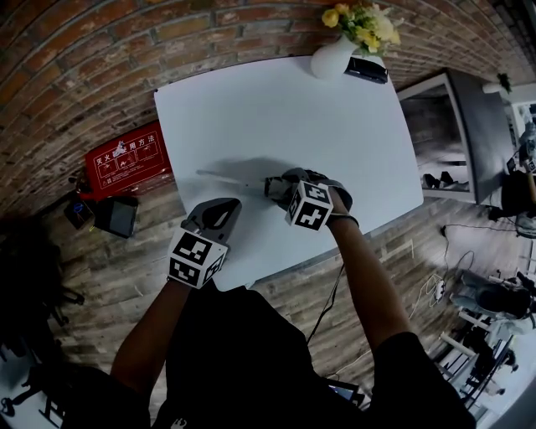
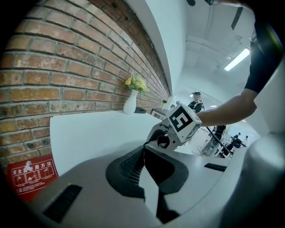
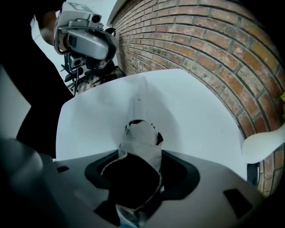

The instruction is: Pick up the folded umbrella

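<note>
Reaching down over the white table (image 1: pixel 276 109), I hold my right gripper (image 1: pixel 283 186) tipped steeply onto the folded umbrella (image 3: pixel 141 133), which lies on the tabletop near the edge closest to me, its thin pale tip stretching away to my left. In the right gripper view my jaws are spread wide and stand astride the umbrella's bunched end: loose grey-white fabric with a dark hollow inside fills the gap between them and brushes both sides, yet I see no firm squeeze, and the umbrella rests flat on the table. My left gripper (image 2: pixel 144 153) hangs just beside the right one, lower down toward the table's near edge and aimed gently downward across the surface. Its jaws are drawn together at the tips, with only a thin pale sliver between the pads and nothing caught there. From the left gripper view I can see the marker cube (image 2: pixel 183 121) of my right gripper just ahead, with my forearm behind it. At the far end of the table stands a white vase (image 1: pixel 331 59) of yellow flowers (image 1: pixel 360 21), and a small black object (image 1: pixel 366 69) lies just beside it. A brick wall (image 1: pixel 84 50) runs along the table's far side, and a red sign (image 1: pixel 126 159) leans at its foot.
</note>
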`<state>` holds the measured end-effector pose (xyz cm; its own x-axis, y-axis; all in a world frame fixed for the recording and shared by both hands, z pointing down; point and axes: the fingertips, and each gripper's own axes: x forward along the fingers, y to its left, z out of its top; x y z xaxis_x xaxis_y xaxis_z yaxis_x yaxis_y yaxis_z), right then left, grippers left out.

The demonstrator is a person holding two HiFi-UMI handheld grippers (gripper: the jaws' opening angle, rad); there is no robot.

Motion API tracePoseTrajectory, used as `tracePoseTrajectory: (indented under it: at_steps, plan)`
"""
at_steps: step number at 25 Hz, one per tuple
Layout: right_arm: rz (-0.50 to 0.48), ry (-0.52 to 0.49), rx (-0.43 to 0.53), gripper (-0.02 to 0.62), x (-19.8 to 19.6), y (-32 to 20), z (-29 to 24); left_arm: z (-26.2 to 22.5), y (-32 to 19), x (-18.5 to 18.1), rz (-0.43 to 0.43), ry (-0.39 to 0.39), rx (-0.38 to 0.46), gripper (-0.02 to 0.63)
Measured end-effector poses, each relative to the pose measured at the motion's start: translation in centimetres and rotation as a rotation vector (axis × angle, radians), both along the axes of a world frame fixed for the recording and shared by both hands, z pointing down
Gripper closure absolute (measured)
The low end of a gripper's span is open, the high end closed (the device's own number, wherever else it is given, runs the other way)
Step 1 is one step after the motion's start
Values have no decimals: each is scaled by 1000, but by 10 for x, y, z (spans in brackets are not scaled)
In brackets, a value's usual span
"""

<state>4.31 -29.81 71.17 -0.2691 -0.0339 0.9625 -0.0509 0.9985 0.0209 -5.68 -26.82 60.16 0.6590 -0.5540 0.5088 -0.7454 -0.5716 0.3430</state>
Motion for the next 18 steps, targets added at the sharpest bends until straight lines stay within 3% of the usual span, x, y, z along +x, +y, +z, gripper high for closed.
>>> tracePoseTrajectory:
  at_steps: [18]
  plan:
    - [104,-138,163,350,10,-1,-47,-22,12,12,21,-6,57,591]
